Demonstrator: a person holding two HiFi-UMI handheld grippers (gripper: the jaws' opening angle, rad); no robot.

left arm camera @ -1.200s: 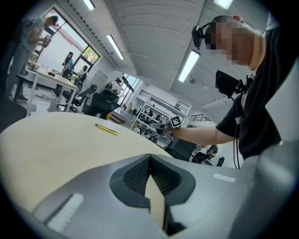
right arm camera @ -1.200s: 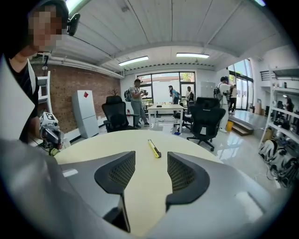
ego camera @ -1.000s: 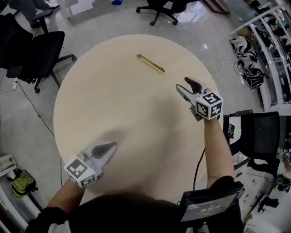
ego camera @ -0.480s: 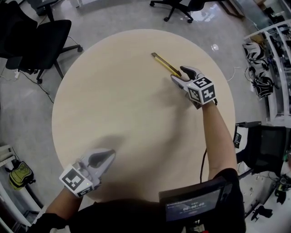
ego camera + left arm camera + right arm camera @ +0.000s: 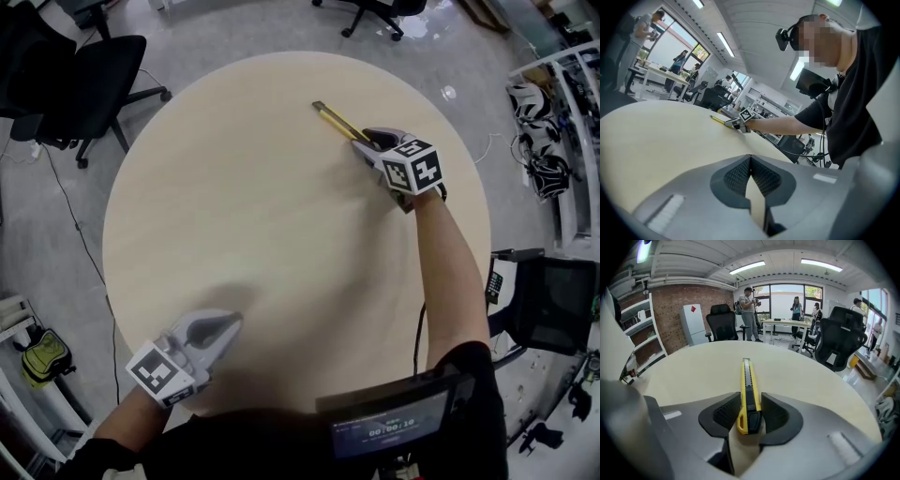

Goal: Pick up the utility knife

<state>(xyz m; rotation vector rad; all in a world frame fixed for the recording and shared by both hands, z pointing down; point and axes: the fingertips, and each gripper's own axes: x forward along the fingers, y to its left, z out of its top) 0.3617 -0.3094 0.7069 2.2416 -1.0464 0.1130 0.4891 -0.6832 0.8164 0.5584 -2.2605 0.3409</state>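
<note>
The utility knife (image 5: 334, 122) was seen lying on the round table (image 5: 234, 197), upper right of the head view. Its rear end was clamped by the just-closing jaws of the right gripper (image 5: 364, 145). The left gripper (image 5: 231, 326), lower left, was pressed together, empty.

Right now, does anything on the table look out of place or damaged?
Nothing stands out. The utility knife lies flat on the table and looks intact. Its rear end is between the jaws of the right gripper, which have just been closing on it.

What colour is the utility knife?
The utility knife is yellow with a black slider; the right gripper view shows it best.
</note>
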